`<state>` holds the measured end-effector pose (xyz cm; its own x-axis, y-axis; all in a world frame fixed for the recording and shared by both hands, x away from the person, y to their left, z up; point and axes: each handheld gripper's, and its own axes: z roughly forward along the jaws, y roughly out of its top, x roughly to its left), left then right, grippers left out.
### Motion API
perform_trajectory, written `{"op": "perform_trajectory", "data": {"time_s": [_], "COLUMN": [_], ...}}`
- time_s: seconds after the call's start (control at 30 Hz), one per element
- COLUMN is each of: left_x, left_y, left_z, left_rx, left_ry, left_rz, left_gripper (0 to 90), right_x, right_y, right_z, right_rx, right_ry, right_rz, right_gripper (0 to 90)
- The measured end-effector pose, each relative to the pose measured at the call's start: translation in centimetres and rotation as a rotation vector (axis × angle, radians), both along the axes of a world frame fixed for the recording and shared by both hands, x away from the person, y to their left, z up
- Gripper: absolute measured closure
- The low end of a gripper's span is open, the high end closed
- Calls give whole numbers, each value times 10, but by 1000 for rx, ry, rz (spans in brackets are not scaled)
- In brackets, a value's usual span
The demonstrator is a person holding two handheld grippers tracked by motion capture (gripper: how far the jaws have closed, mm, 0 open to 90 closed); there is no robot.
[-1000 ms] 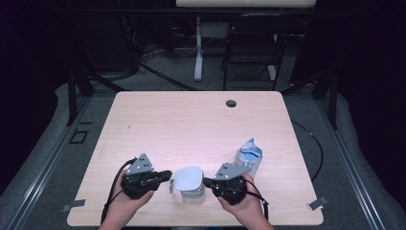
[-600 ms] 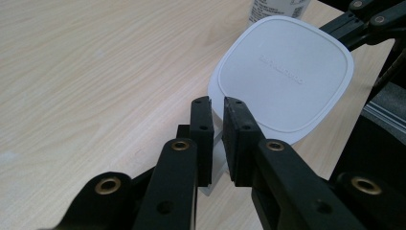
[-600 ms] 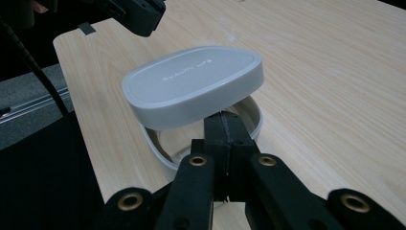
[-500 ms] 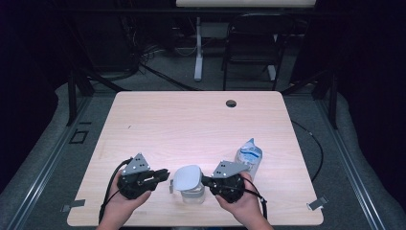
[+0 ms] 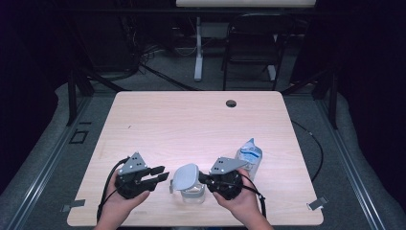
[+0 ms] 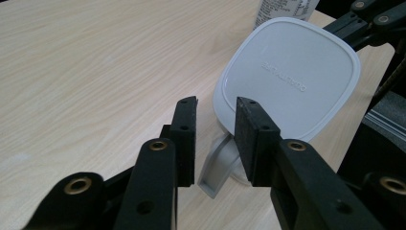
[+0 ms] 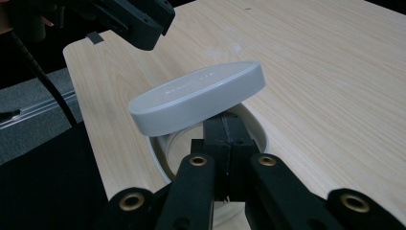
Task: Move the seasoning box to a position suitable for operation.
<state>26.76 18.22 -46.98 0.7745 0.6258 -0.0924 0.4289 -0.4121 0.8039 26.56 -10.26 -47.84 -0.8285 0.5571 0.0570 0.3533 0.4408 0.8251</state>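
A clear container (image 5: 191, 194) with a pale grey, rounded-square lid (image 5: 185, 176) is seen near the front edge of the wooden table (image 5: 191, 120), between the two grippers. The lid is tilted up on one side, so that the container's rim and hollow inside are exposed beneath it in the right gripper view (image 7: 210, 129). Faint raised lettering is borne on the lid's flat top (image 6: 292, 79), and a grey clip tab (image 6: 218, 165) hangs down at its edge.

The right gripper (image 5: 207, 179) is clenched on the container's rim, its jaws pressed together over the wall (image 7: 229, 143). The left gripper (image 5: 160, 175) is held just beside the lid; its jaws have just been opening and now stand released, the lid's edge and tab lying near the gap but untouched (image 6: 215, 139). A plastic bottle (image 5: 249, 158) lies just behind the right hand (image 5: 239, 199).
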Motion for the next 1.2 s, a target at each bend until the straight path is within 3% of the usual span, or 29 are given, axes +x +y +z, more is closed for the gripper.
{"op": "perform_trajectory", "data": {"time_s": [0.47,1.2], "left_x": [-2,-1], "left_y": [5,7], "left_z": [6,4], "left_rx": [11,12], "left_ry": [-33,-29], "left_rz": [25,36], "left_gripper": [629,625], "right_x": [3,1], "right_y": [7,16], "right_z": [13,18], "right_rx": [-16,-23], "right_ry": [-4,-22], "right_rz": [11,23], "right_gripper": [900,900]}}
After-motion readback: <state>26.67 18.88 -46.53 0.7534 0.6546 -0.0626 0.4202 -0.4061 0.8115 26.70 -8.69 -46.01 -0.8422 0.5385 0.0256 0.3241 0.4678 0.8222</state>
